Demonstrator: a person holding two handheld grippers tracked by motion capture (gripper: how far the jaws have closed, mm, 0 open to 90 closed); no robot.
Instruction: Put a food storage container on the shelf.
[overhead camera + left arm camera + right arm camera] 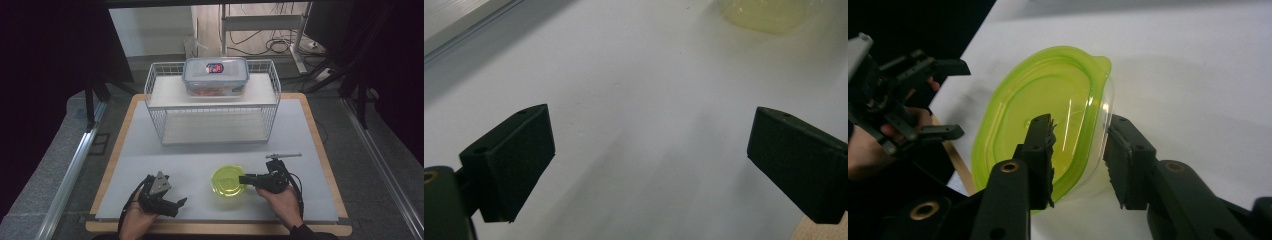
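A clear round container with a lime-green lid sits on the white mat near the front. In the right gripper view, my right gripper is shut on the rim of the container, with one jaw on the lid and the other against the clear wall. From above, the right gripper meets the container's right edge. My left gripper rests low at the front left, jaws wide open with nothing between them, over bare mat. The container's edge shows far ahead of it.
A white wire rack stands across the middle of the table. On its upper shelf sits a clear box with a blue-grey clip lid. A thin grey rod lies just behind my right hand. The mat's wooden border runs along the left.
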